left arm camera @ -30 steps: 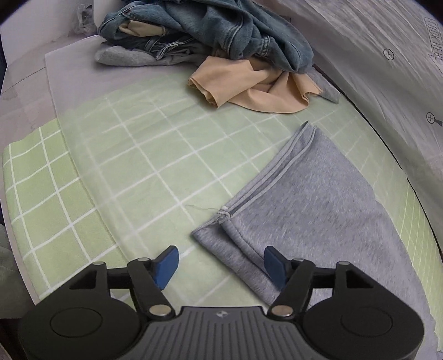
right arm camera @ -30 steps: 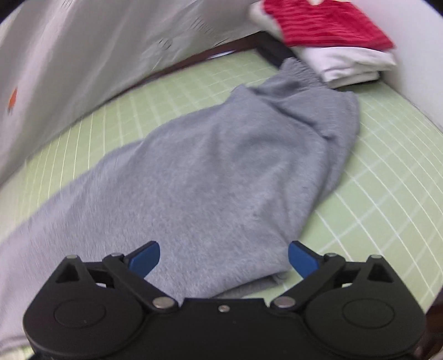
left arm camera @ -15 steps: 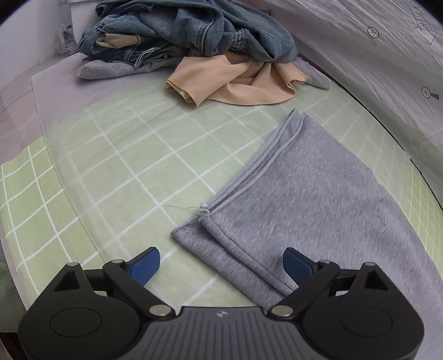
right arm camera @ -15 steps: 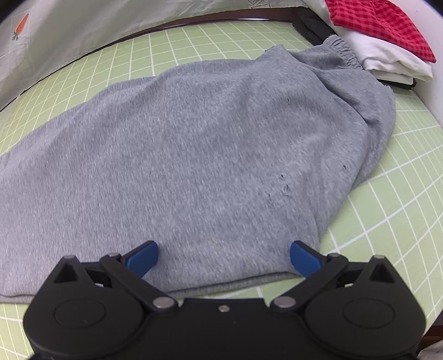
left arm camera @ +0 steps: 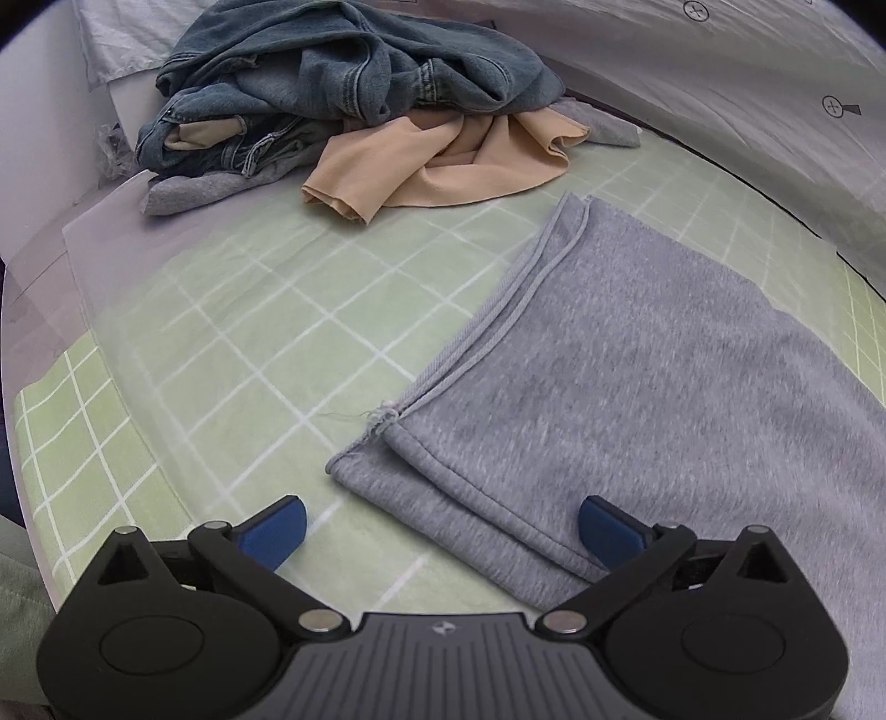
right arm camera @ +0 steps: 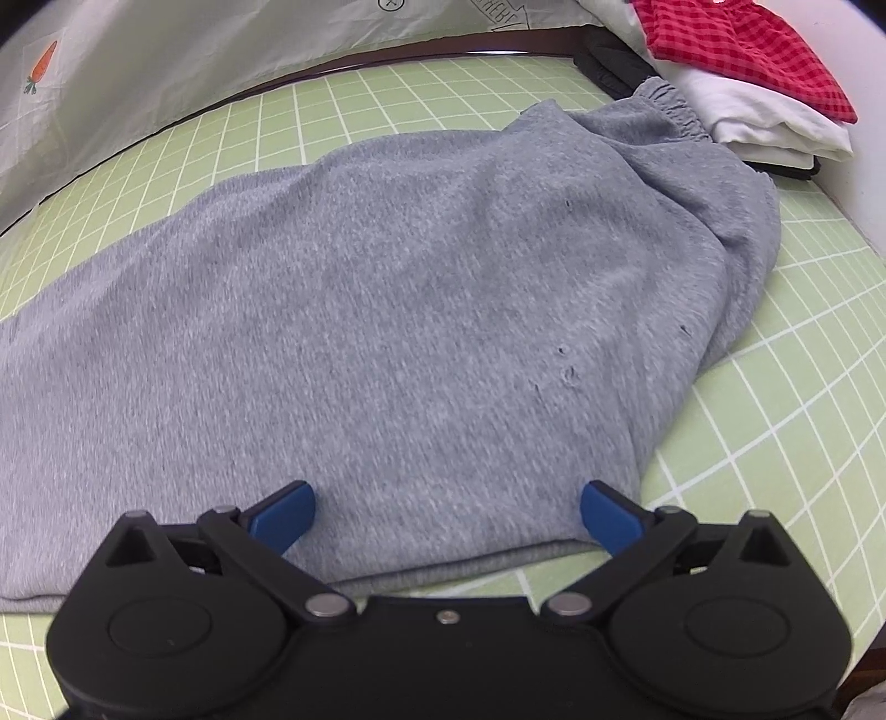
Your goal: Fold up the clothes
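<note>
I had both tools spread wide and empty over the grey sweatpants (left arm camera: pixel 637 387) flat on the green grid mat (left arm camera: pixel 232 354): left gripper (left arm camera: pixel 440 531) bracketing the hem corner at 6 o'clock, right gripper (right arm camera: pixel 446 512) straddling the near edge, presumably lined up for a fold.

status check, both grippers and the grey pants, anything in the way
Left gripper open, over hem corner. Right gripper open, at near edge. Grey sweatpants flat on green mat, ungripped. Denim pile and red checked stack off to the sides.
</note>
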`<state>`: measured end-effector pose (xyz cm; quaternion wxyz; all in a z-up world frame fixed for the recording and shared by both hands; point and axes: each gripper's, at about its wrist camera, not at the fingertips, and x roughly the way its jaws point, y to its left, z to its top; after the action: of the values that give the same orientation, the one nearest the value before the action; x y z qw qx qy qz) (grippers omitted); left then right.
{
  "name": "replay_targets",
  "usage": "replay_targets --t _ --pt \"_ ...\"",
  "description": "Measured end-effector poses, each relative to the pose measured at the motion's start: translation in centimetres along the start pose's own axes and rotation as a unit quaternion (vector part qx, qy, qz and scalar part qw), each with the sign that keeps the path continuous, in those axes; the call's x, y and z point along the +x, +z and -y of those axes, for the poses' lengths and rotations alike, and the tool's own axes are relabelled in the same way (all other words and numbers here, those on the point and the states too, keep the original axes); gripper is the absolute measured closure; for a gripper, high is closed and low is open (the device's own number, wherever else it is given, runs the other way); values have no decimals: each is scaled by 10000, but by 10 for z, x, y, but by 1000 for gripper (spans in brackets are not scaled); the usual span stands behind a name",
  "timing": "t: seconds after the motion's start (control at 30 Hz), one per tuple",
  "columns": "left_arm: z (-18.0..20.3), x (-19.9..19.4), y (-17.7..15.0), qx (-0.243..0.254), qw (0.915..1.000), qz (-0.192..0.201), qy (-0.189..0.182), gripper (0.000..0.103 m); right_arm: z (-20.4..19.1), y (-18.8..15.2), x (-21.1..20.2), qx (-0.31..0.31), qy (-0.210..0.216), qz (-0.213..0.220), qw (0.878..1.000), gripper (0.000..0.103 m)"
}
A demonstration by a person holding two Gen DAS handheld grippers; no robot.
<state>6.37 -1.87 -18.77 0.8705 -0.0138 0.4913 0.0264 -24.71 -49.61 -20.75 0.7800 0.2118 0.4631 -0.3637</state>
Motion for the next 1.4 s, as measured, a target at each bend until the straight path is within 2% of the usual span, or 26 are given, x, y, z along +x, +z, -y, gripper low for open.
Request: replay_targets --t 0.07,0.1,0.13,0.17,0.33,0.43,0.6,0.73,0.8,0.87,0.93,1.0,1.07,1.13,1.17,1.2,1.23,1.3,1.4 --pt "1 -4 2 97 9998 116 -99 26 0 -1 0 7 1 23 10000 0" --pt "3 -9 3 201 9993 221 -214 62 0 -1 -1 7 9 24 10000 0" --pt "3 -10 5 200 9988 194 -404 88 0 -2 -1 18 14 28 10000 0" --pt "3 -11 8 184 9979 149 -604 91 0 -2 -1 29 20 34 10000 0" --pt "-8 -8 18 -469 9948 -15 -906 93 3 -2 -2 66 81 36 9999 0" --pt "-7 -17 26 -612 9921 108 -1087 93 9 -1 -4 198 247 11 9995 0" --pt "29 -46 42 -162 9873 489 -1506 94 27 0 -9 717 611 -47 9955 0" --pt "85 -80 40 653 9748 819 -1972 94 44 3 -14 1003 782 -89 9918 0" --pt "121 -97 30 1254 9606 931 -2301 94 53 5 -18 1133 828 -97 9901 0" --pt "157 -109 14 1884 9400 885 -2704 94 62 6 -23 1152 791 -48 9902 0" --pt "193 -112 -11 2438 9163 557 -3129 94 73 7 -23 1197 738 -52 9900 0" --pt "224 -104 -40 2952 8902 -37 -3470 91 86 6 -23 1310 705 -71 9889 0" --pt "247 -93 -70 3355 8763 -552 -3414 89 99 5 -20 1482 688 -105 9865 0" --pt "259 -81 -92 3709 8657 -990 -3212 87 110 4 -19 1626 661 -123 9844 0" --pt "261 -79 -97 3769 8646 -1077 -3144 86 115 5 -20 1647 635 -106 9842 0" --pt "259 -79 -97 3717 8669 -1049 -3152 81 119 5 -21 1667 610 -90 9841 0" --pt "255 -80 -94 3575 8729 -1012 -3163 71 122 6 -22 1672 589 -71 9841 0" --pt "246 -81 -86 3267 8851 -938 -3180 65 127 8 -21 1699 565 -59 9838 0" --pt "227 -81 -68 2633 9120 -814 -3038 64 127 14 -19 1623 528 -30 9853 0"
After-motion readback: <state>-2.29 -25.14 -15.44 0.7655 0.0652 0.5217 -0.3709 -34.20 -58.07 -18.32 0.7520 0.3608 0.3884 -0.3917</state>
